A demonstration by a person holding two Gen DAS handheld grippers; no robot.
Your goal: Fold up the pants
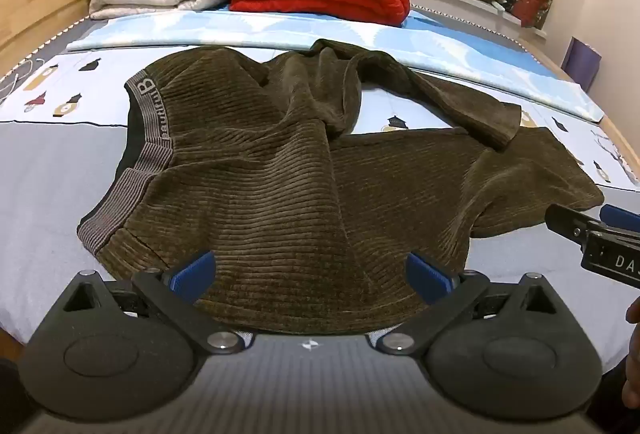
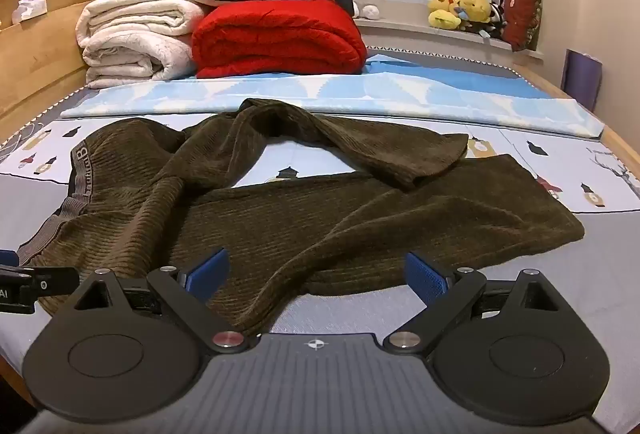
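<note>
- Brown ribbed corduroy pants (image 1: 280,173) lie rumpled on the patterned bed sheet (image 1: 48,161), one leg twisted over.
- Left claw (image 1: 310,274) gapes wide above the pants, gripping nothing.
- Right claw (image 2: 316,274) likewise spread, empty.

The pants (image 1: 280,169) are dark olive-brown corduroy with fine ribs, and their waistband (image 1: 148,137) is grey-striped with pale lettering. The bed sheet (image 1: 48,169) is grey and white with small cartoon figures; a light blue and white cover (image 2: 360,93) lies across it. One folded blanket (image 2: 276,37) is bright red, another (image 2: 132,33) cream. Blue pads (image 1: 192,276) sit on black gripper fingers.
</note>
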